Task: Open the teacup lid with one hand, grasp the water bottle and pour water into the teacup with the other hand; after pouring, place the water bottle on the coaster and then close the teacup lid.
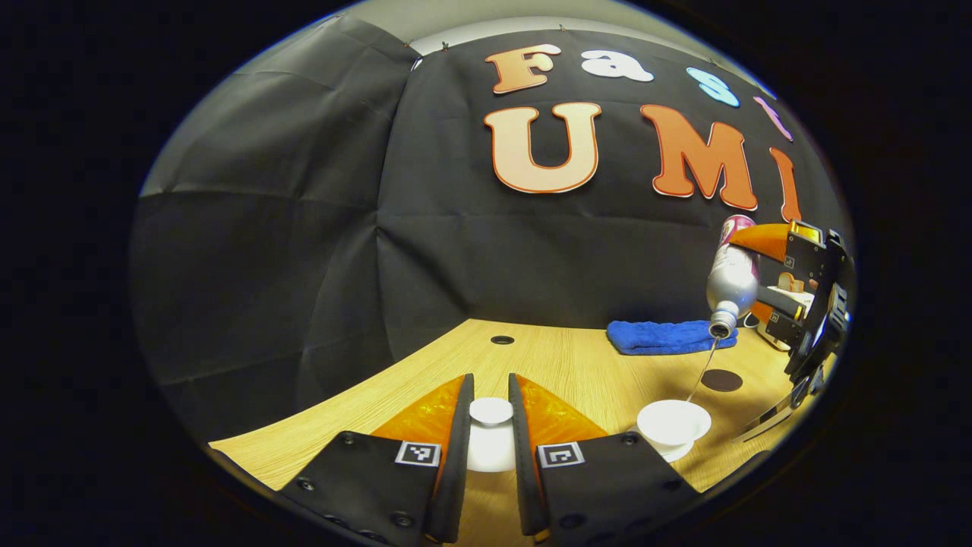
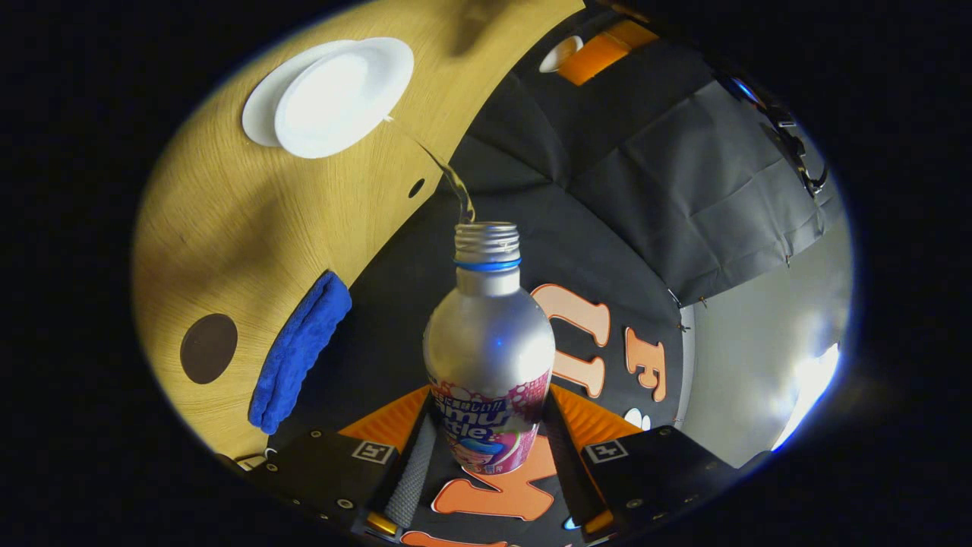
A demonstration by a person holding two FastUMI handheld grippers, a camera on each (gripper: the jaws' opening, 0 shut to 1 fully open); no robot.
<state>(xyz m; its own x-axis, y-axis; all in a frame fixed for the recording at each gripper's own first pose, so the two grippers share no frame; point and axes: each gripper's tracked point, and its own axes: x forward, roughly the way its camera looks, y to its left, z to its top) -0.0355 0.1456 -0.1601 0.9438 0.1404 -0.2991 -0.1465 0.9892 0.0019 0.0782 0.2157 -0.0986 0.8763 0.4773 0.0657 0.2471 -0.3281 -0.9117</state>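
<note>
My left gripper [image 1: 490, 395] is shut on the knob of the white teacup lid [image 1: 490, 444] and holds it just above the wooden table [image 1: 577, 365], left of the cup. The open white teacup [image 1: 673, 422] stands on its saucer [image 2: 258, 114]. My right gripper [image 2: 492, 403] is shut on the silver water bottle [image 2: 490, 342], which is tipped neck-down over the cup. A thin stream of water [image 2: 444, 167] runs from the bottle mouth into the teacup [image 2: 342, 95]. The left gripper view has the bottle [image 1: 730, 281] at far right. A dark round coaster [image 1: 721, 380] lies behind the cup.
A folded blue cloth [image 1: 668, 336] lies at the back of the table by the black wall. A small round hole [image 1: 502, 339] is in the tabletop behind the lid. The coaster [image 2: 209, 348] and cloth [image 2: 300, 353] sit side by side.
</note>
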